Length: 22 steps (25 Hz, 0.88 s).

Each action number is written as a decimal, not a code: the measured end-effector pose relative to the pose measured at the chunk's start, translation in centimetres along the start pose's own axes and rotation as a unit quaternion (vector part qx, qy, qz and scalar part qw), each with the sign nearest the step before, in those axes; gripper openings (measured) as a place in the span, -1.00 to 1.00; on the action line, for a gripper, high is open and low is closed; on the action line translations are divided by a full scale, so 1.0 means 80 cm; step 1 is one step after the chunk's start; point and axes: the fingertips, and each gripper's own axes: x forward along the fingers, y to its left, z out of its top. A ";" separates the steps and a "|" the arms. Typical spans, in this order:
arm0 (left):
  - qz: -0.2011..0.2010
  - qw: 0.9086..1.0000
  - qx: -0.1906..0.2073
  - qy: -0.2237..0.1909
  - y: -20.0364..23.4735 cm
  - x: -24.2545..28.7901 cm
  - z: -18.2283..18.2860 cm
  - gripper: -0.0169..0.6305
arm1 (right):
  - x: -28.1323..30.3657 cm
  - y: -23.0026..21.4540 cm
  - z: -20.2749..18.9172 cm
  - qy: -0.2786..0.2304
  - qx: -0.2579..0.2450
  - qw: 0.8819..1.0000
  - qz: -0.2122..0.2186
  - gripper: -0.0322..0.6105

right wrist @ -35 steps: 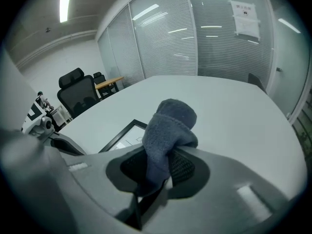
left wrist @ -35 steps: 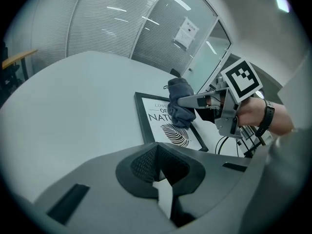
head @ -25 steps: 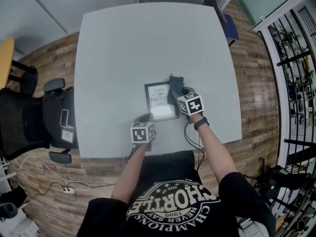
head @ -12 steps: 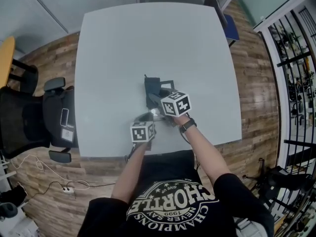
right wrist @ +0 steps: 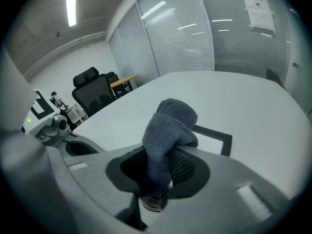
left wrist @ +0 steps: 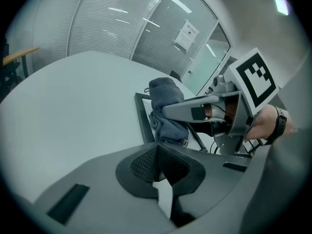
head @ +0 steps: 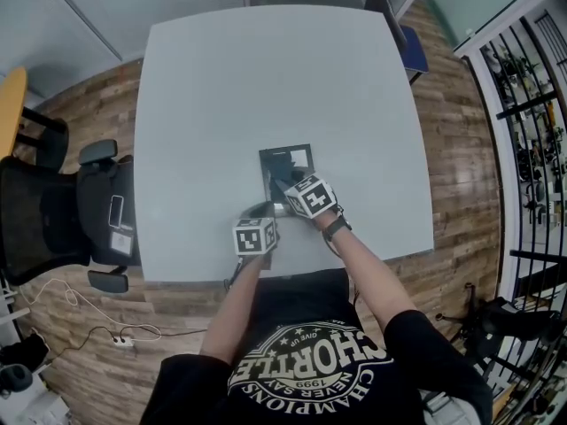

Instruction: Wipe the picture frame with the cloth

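A black-rimmed picture frame (head: pixel 298 154) lies flat on the grey table (head: pixel 221 87), near its front edge. My right gripper (head: pixel 289 187) is over the frame's near half, shut on a bunched blue-grey cloth (right wrist: pixel 168 126) that hangs down onto the glass. In the left gripper view the cloth (left wrist: pixel 165 108) rests on the frame (left wrist: pixel 142 117) under the right gripper's fingers (left wrist: pixel 195 111). My left gripper (head: pixel 263 212) is shut with nothing in it, its tips (left wrist: pixel 157 152) at the frame's near left corner. The frame's far corner (right wrist: pixel 217 134) shows beyond the cloth.
A black office chair (head: pixel 53 211) stands left of the table, and a blue chair (head: pixel 403 38) at its far right corner. The table's front edge (head: pixel 292 273) is close behind both grippers. Cables lie on the wooden floor (head: pixel 97 326).
My right gripper has carried the cloth from the frame's right side across to its left, then back toward me over the glass. The left gripper has stayed put.
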 end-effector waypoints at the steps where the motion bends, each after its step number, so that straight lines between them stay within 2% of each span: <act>1: 0.000 1.000 0.000 0.000 0.000 0.000 0.000 -0.93 | -0.004 -0.005 -0.005 0.002 -0.002 1.000 -0.005 -0.60; 8: -0.002 1.000 0.004 -0.002 0.000 -0.001 0.002 -0.93 | -0.048 -0.063 -0.035 0.005 0.017 0.998 -0.063 -0.60; 13: -0.004 1.000 0.008 -0.002 0.000 0.001 0.000 -0.94 | -0.069 -0.085 -0.046 -0.001 0.034 0.996 -0.081 -0.60; 18: -0.005 1.000 0.005 -0.002 0.000 0.001 0.001 -0.93 | -0.071 -0.085 -0.044 -0.001 0.044 0.996 -0.083 -0.60; 22: -0.008 1.000 0.001 -0.002 -0.001 -0.001 0.001 -0.93 | -0.073 -0.055 -0.011 -0.036 0.068 0.996 -0.043 -0.60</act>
